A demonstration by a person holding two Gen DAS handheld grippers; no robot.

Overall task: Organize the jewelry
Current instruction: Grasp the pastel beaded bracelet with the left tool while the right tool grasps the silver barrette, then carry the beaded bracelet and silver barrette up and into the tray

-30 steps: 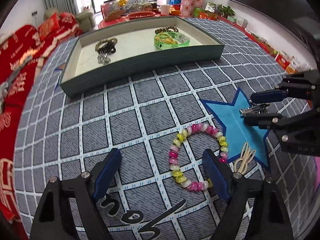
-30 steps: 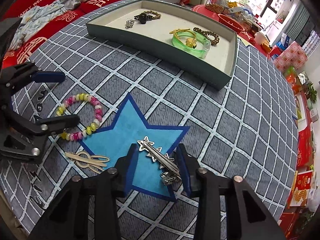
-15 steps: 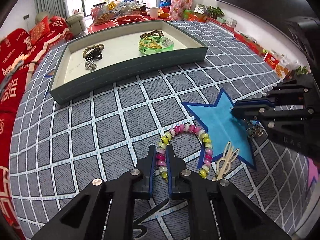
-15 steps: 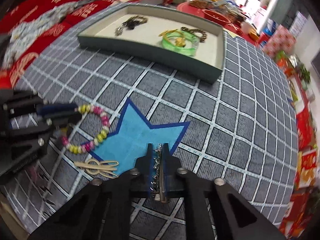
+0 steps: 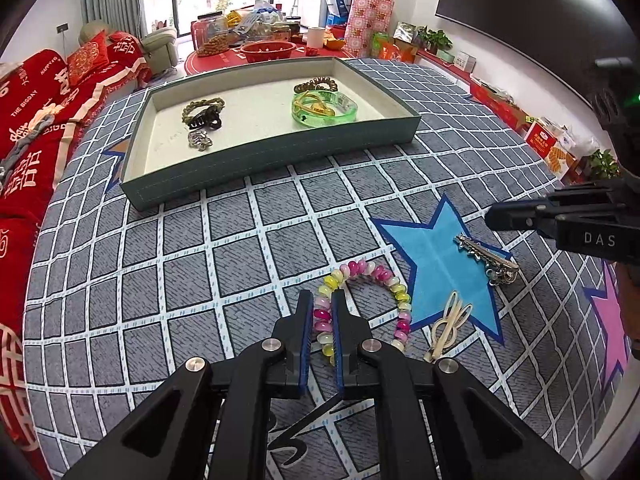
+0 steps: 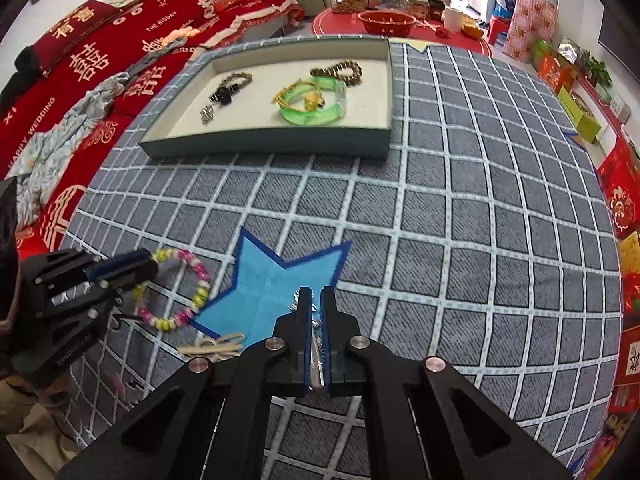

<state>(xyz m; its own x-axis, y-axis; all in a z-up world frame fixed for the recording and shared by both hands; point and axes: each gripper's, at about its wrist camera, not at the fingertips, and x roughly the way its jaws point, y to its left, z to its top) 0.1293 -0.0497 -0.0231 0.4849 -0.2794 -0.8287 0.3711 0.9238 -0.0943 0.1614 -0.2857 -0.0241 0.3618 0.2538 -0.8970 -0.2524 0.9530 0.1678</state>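
Tongs status: left tongs [image 5: 321,322] pitch steeply down, clamped on the bead bracelet [image 5: 370,304] lying on the bench [image 5: 200,264]. Right tongs [image 6: 316,320] pitch down, clamped on the silver hair clip [image 5: 486,258] over the blue star [image 6: 276,280]. Ahead of both, the tray [image 5: 272,154] holds a green bangle [image 5: 324,110], bracelets and clips. Right tongs read "DAS".

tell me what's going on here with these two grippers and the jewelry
A person is sorting jewelry with a handheld gripper in each hand. The left gripper is shut on the colourful bead bracelet lying on the checked cloth. The right gripper is shut on a silver hair clip over the blue star. The tray already holds several pieces. A beige clip lies untouched.
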